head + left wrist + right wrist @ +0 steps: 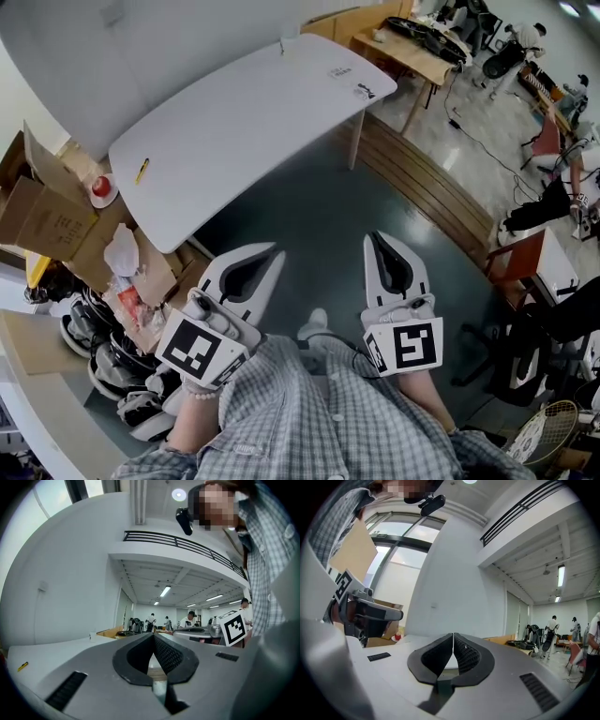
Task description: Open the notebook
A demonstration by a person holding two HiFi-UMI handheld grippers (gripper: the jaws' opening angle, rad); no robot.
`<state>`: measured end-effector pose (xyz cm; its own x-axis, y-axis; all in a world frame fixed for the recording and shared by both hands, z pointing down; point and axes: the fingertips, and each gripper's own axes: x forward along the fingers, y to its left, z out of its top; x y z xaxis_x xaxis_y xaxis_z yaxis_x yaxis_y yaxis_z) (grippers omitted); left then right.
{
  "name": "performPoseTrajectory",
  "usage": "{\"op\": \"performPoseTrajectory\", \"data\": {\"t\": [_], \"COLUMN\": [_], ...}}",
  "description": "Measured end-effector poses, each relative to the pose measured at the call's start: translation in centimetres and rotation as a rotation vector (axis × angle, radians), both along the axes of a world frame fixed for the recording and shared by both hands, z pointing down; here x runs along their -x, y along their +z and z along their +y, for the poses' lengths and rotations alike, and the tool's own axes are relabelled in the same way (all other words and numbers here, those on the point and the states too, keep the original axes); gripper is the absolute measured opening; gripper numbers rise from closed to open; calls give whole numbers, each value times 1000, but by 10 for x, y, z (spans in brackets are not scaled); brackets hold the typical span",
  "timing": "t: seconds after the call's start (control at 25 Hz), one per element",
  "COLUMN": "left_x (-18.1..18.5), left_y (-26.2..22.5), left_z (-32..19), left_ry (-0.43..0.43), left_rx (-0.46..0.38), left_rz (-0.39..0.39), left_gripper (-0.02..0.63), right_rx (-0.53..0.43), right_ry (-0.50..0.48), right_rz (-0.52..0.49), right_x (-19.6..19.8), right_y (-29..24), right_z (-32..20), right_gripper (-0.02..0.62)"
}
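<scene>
Closest to us, against our checked shirt (309,422), we hold both grippers level and side by side above the dark floor (319,225). Our left gripper (277,250) has its jaws pressed together with nothing between them; its own view shows the ribbed pads meeting in one line. Our right gripper (377,237) looks the same, jaws together and empty. Each carries its marker cube at the back, nearest our body.

Beyond the gripper tips stands a white table (234,131), well apart from both grippers. Near its left end lies a yellow pen (142,171), and at its far edge stands a small white cup (289,39). Near the far right corner lie a flat white item with dark print (364,91) and a second flat white item (339,72). Both are too small for us to tell whether either is the notebook, so we cannot say where it lies.

Left of the table we see cardboard boxes (47,220) and a red object (99,185) on a white plate (112,195). Further off is a wooden desk (412,52), and in the gripper views several people (151,619) stand at the far end of the room.
</scene>
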<state>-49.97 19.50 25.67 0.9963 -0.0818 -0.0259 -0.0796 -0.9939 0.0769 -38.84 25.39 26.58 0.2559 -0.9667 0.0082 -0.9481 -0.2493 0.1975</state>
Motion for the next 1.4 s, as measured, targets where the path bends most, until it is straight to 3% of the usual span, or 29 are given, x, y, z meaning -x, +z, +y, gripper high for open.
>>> {"op": "performPoseTrajectory", "data": {"t": [0.88,1.4], "left_x": [-141,-173], "left_y": [-8,0], "left_z": [-21,-18], "left_ry": [-40,-7], "left_rx": [12,19], "left_rz": [36,7], "left_gripper": [8,8], "right_rx": [-7,26], "right_ry": [-11,33], "right_rz": [-9,-28], "right_x": [-146,-177], "right_y": [4,19], "right_z": [-21,-11], "right_gripper": [23,23]}}
